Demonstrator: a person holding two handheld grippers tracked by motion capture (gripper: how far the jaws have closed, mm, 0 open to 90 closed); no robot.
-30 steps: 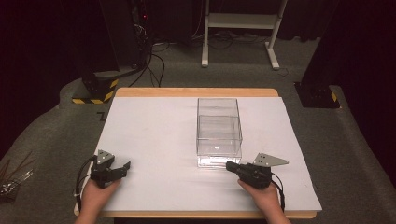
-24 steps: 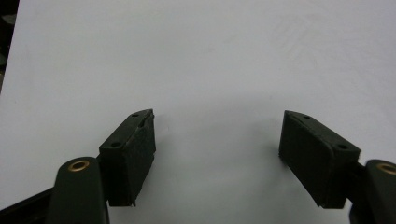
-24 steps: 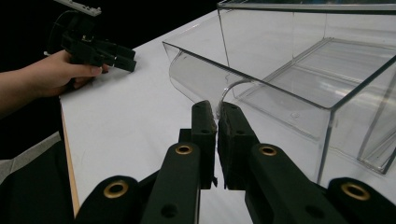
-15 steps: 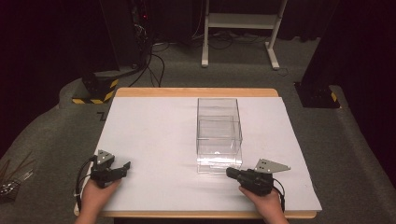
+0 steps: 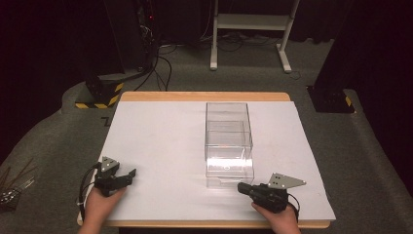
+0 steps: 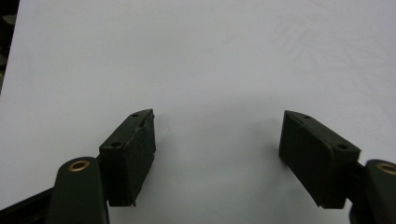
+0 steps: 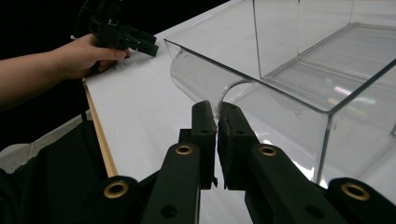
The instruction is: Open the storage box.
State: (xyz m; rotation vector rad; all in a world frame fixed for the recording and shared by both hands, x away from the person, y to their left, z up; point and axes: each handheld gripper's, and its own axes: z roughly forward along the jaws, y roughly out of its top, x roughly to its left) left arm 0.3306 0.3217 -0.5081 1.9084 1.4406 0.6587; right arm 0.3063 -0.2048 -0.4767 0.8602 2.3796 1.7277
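A clear plastic box [image 5: 228,127] stands on the white sheet right of the table's middle. Its clear drawer [image 5: 229,176] sticks out toward me. In the right gripper view the drawer's curved front lip [image 7: 196,74] has a cut-out arc, and my right gripper [image 7: 217,109] is shut on the lip's edge at that arc. From above, the right gripper [image 5: 241,186] touches the drawer's front right corner. My left gripper [image 5: 129,174] rests at the front left, far from the box, and shows again as the left gripper [image 6: 219,116], open over bare sheet with nothing between its jaws.
The white sheet [image 5: 160,141] covers a wooden table whose front edge [image 5: 195,224] runs just beneath both hands. On the floor behind stand a white frame's legs [image 5: 248,29] and a black-and-yellow base [image 5: 100,92]. Thin metal pieces [image 5: 12,187] lie far left.
My right gripper has drawn back toward the table's front edge, and the drawer's front has come out of the box with it. The left gripper has stayed put.
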